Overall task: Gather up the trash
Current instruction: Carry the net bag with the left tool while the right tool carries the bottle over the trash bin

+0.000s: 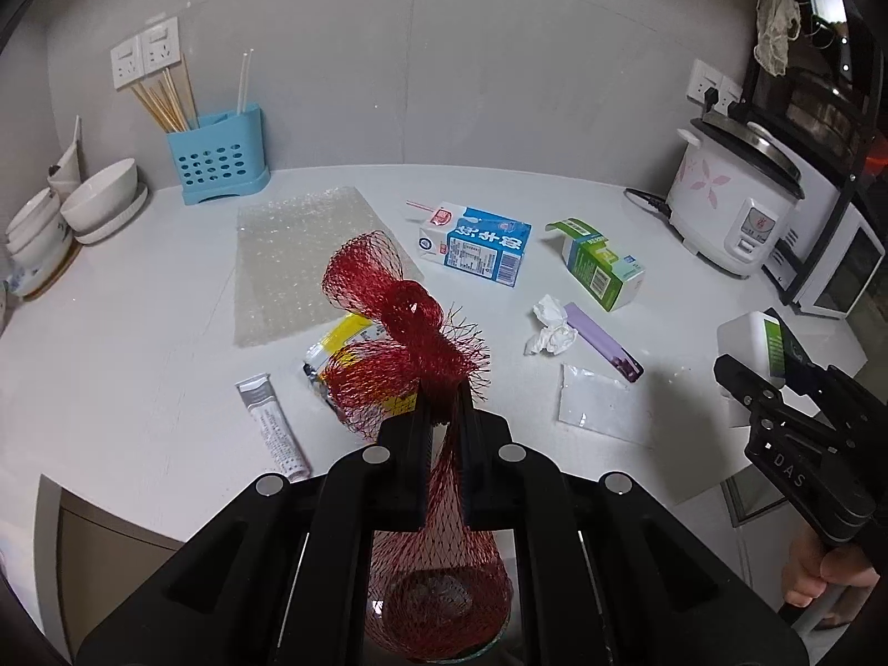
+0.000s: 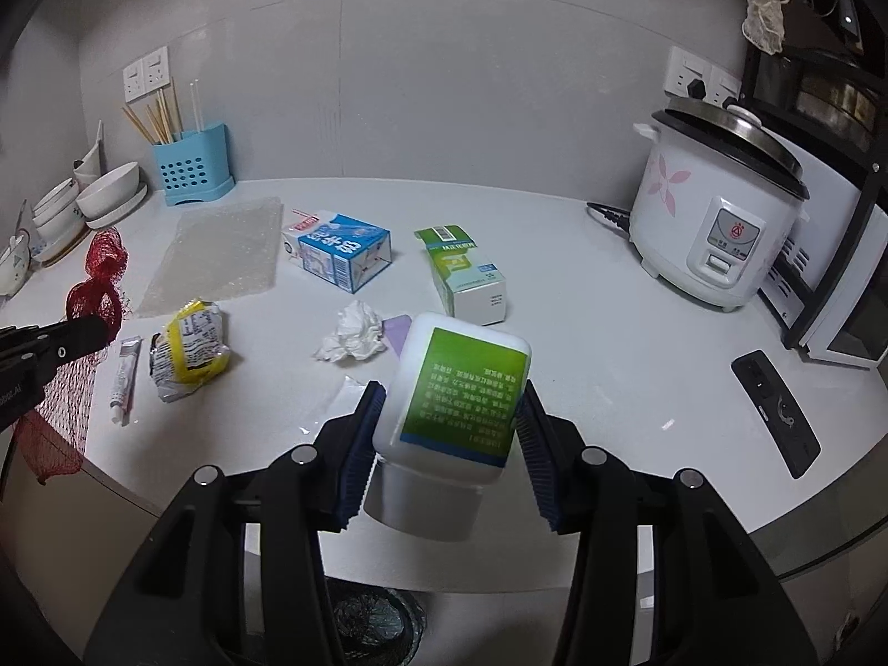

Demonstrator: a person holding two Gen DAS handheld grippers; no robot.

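while the left gripper (image 1: 442, 405) pinches the red mesh bag (image 1: 413, 333) above the counter's (image 1: 139, 361) front edge, the right gripper (image 2: 449, 427) clamps a white bottle (image 2: 455, 399) between its pads; milk carton (image 2: 338, 255), green box (image 2: 466, 277) and crumpled tissue (image 2: 355, 333) lie beyond.

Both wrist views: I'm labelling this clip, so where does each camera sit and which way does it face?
Left wrist: on the left gripper, looking forward over the counter; its fingers pinch a red net bag; the right gripper and a hand show.
Right wrist: on the right gripper, facing the same counter, clamping a white bottle; the left gripper shows.
Shared: milk carton, rice cooker.
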